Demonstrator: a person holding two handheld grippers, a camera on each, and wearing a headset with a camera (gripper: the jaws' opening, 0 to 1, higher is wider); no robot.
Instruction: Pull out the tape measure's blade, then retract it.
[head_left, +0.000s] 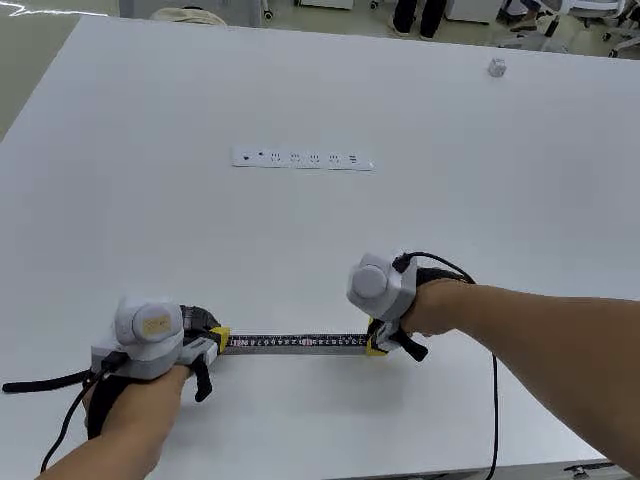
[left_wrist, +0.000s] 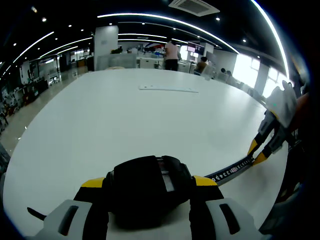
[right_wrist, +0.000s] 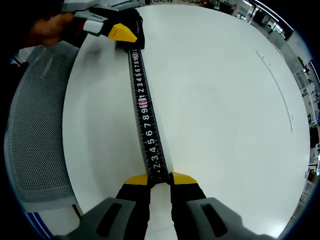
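The black tape measure case (left_wrist: 147, 187) sits clamped between the yellow-tipped fingers of my left gripper (left_wrist: 148, 182), at the front left of the white table (head_left: 300, 90); the case also shows in the head view (head_left: 203, 325). Its black numbered blade (head_left: 297, 343) runs flat along the table to the right, drawn out a short length. My right gripper (right_wrist: 160, 178) is shut on the blade's end (right_wrist: 158, 167), and this gripper (head_left: 378, 345) stands at front centre. In the right gripper view the blade (right_wrist: 145, 107) stretches away to the case (right_wrist: 129, 26).
A white power strip (head_left: 303, 159) lies flat in the middle of the table. A small grey object (head_left: 496, 67) sits at the far right. A cable (head_left: 492, 400) trails from the right gripper over the table's near edge. A mesh chair (right_wrist: 37, 135) stands beside the table.
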